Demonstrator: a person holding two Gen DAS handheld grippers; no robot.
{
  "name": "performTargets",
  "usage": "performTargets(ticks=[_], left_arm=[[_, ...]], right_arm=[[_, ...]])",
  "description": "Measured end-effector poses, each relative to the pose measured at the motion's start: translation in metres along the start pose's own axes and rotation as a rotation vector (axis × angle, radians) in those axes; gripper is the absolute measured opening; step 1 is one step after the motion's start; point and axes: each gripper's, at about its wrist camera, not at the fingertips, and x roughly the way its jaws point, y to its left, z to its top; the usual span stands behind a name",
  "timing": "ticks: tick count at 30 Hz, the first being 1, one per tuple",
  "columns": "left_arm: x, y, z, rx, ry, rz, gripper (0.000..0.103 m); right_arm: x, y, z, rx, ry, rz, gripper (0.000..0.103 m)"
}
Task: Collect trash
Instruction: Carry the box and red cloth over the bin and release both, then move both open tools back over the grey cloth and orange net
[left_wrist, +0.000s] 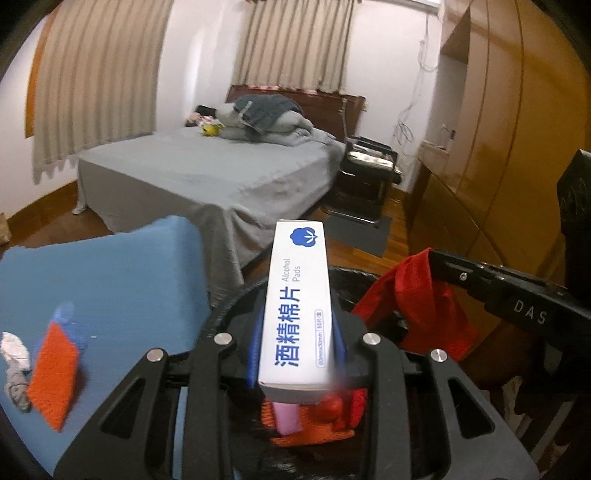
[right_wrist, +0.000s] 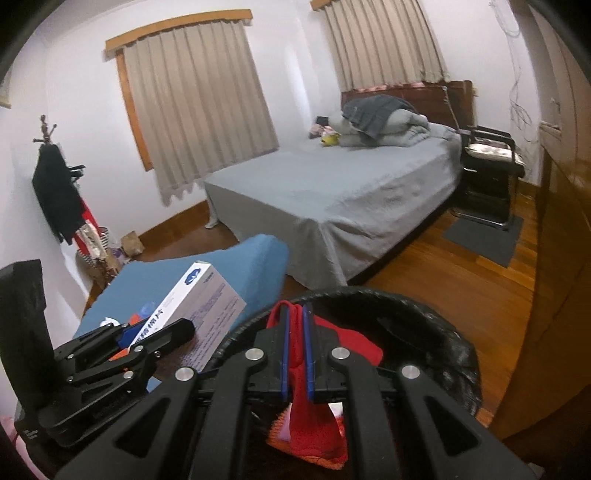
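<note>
My left gripper (left_wrist: 297, 332) is shut on a white alcohol pads box (left_wrist: 297, 306) and holds it over the rim of a black-lined trash bin (left_wrist: 236, 299). The box also shows in the right wrist view (right_wrist: 207, 310). My right gripper (right_wrist: 295, 332) is shut on a red cloth (right_wrist: 314, 424) that hangs over the bin (right_wrist: 436, 325); the cloth also shows in the left wrist view (left_wrist: 413, 288). Orange and pink trash (left_wrist: 295, 421) lies inside the bin. On the blue table (left_wrist: 110, 269) lie an orange-and-blue piece (left_wrist: 55, 373) and a crumpled grey-white scrap (left_wrist: 14, 369).
A bed with a grey sheet (right_wrist: 332, 192) stands behind the table. A black chair (right_wrist: 487, 162) and a dark mat (right_wrist: 484, 236) are at the right by a wooden wardrobe (right_wrist: 561, 258). A coat rack (right_wrist: 55, 184) stands at the left wall.
</note>
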Motion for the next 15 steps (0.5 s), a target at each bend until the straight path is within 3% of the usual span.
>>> performTargets(ticks=[2,4,5,7,11,15], left_arm=[[0.007,-0.003,-0.001,0.003,0.015,-0.018,0.032],[0.012,-0.004,-0.001,0.007,0.024,-0.028,0.045],[0.012,-0.003,-0.001,0.005,0.025,-0.034,0.047],[0.011,-0.002,-0.003,0.005,0.028,-0.038,0.054],[0.01,0.005,-0.006,-0.009,0.029,-0.02,0.057],[-0.001,0.016,-0.003,-0.022,0.005,0.016,0.066]], right_arm=[[0.001,-0.006,-0.004,0.005,0.011,-0.013,0.008],[0.003,-0.011,-0.007,0.014,0.023,-0.026,0.012],[0.005,-0.013,-0.009,0.016,0.027,-0.031,0.013],[0.006,-0.017,-0.013,0.021,0.036,-0.043,0.022],[0.007,-0.021,-0.018,0.027,0.048,-0.058,0.03],[0.005,-0.019,-0.018,0.026,0.035,-0.07,0.05]])
